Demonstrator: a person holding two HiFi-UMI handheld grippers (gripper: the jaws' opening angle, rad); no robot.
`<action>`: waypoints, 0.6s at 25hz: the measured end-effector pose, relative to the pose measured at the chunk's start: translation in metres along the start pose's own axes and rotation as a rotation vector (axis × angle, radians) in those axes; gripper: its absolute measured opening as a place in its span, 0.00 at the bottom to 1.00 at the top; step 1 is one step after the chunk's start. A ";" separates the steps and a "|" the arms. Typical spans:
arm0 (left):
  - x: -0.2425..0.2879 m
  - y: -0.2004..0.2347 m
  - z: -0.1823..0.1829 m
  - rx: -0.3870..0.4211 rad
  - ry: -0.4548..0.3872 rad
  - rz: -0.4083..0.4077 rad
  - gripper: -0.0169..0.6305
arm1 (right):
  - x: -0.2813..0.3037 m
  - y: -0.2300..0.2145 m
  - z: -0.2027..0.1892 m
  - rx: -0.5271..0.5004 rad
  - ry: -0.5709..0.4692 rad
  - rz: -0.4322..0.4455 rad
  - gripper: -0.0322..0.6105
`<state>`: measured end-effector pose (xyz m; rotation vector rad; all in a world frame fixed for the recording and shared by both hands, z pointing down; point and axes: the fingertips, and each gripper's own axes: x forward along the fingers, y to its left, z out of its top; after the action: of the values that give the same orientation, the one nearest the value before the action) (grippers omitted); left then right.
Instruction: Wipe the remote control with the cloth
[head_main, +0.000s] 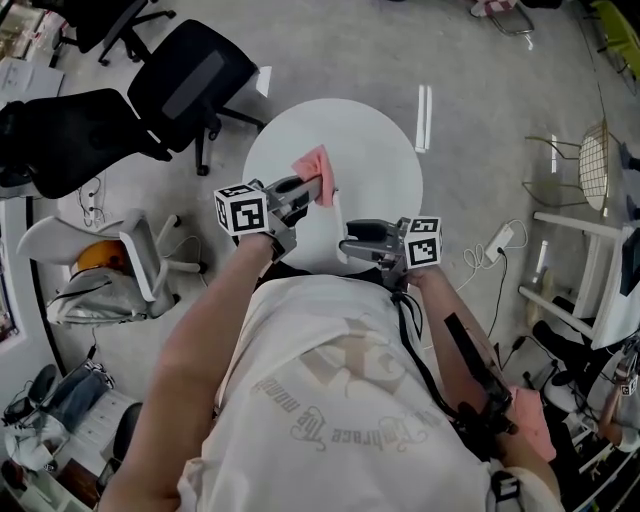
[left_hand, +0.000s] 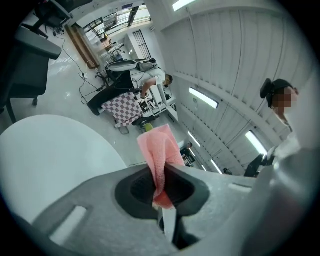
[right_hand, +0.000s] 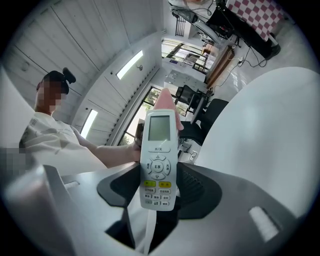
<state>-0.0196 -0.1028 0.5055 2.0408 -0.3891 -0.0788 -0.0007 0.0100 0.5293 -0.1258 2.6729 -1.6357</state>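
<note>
My left gripper (head_main: 318, 188) is shut on a pink cloth (head_main: 315, 168), held over the near part of the round white table (head_main: 385, 150). In the left gripper view the cloth (left_hand: 161, 152) stands up out of the closed jaws (left_hand: 162, 192), folded lengthwise. My right gripper (head_main: 347, 245) sits just right of it near the table's front edge. It is shut on a white remote control (right_hand: 159, 160), gripped at its lower end, screen and buttons facing the camera. The cloth's pink tip (right_hand: 164, 98) shows just behind the remote's top.
Two black office chairs (head_main: 190, 75) stand on the floor to the table's left, with a white chair (head_main: 140, 255) nearer me. A wire chair (head_main: 595, 160) and a power strip (head_main: 497, 240) are at the right. A checked table (left_hand: 120, 107) and a person stand far off.
</note>
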 end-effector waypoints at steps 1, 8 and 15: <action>0.002 0.001 -0.003 -0.003 0.012 -0.001 0.05 | 0.000 -0.001 0.001 0.002 -0.004 -0.005 0.41; 0.013 0.006 -0.051 -0.011 0.196 0.021 0.05 | -0.009 -0.021 0.021 0.041 -0.113 -0.072 0.41; 0.009 0.009 -0.080 -0.066 0.271 0.016 0.05 | -0.016 -0.025 0.047 0.059 -0.237 -0.070 0.41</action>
<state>0.0041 -0.0419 0.5531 1.9504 -0.2290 0.1910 0.0193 -0.0420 0.5295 -0.3910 2.4680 -1.6027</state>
